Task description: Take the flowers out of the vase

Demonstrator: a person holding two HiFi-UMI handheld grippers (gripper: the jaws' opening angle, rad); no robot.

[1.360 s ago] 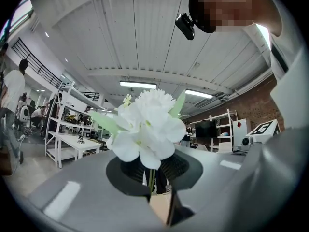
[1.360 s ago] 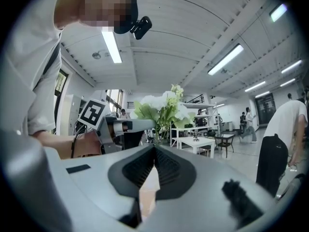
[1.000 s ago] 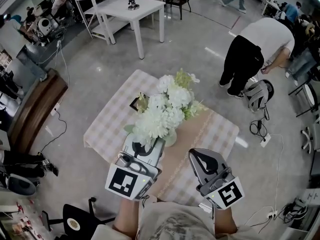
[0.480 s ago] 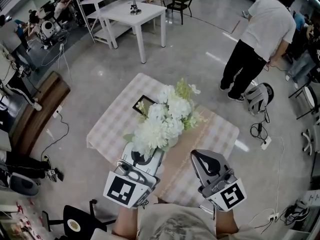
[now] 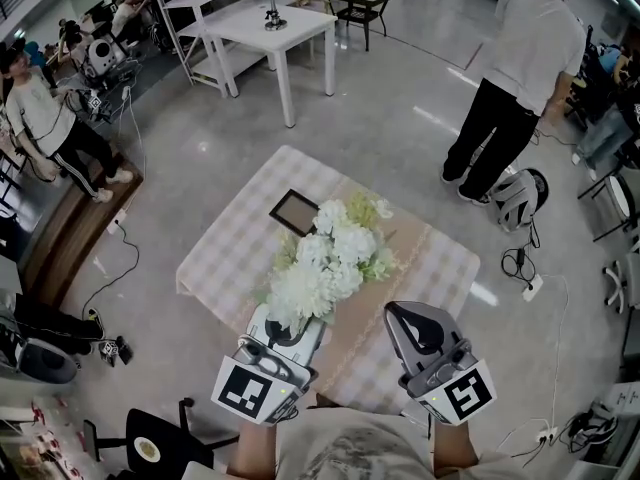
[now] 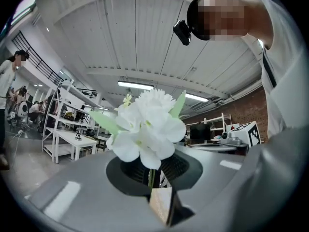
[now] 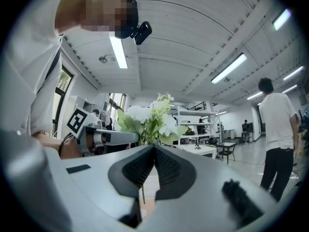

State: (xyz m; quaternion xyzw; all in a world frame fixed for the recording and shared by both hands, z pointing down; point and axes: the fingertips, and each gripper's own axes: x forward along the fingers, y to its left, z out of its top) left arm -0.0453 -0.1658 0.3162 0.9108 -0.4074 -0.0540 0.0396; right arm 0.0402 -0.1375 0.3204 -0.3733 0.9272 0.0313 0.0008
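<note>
above checked table [image 5: 230,258], left gripper [image 5: 288,322] clamps white flowers [image 5: 325,263] by stem; right gripper [image 5: 410,316] pinched closed, empty.

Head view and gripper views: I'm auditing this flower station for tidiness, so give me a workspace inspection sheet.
Surface: table under checked cloth, beige runner.
Job's things: white flowers, stem in left gripper; vase not made out.
Clutter: picture frame.
Grippers: left gripper shut on the stem; right gripper shut, nothing seen held.
Cables: loose cables on floor, power strip.
Surroundings: white table, standing person, bag on floor.
</note>
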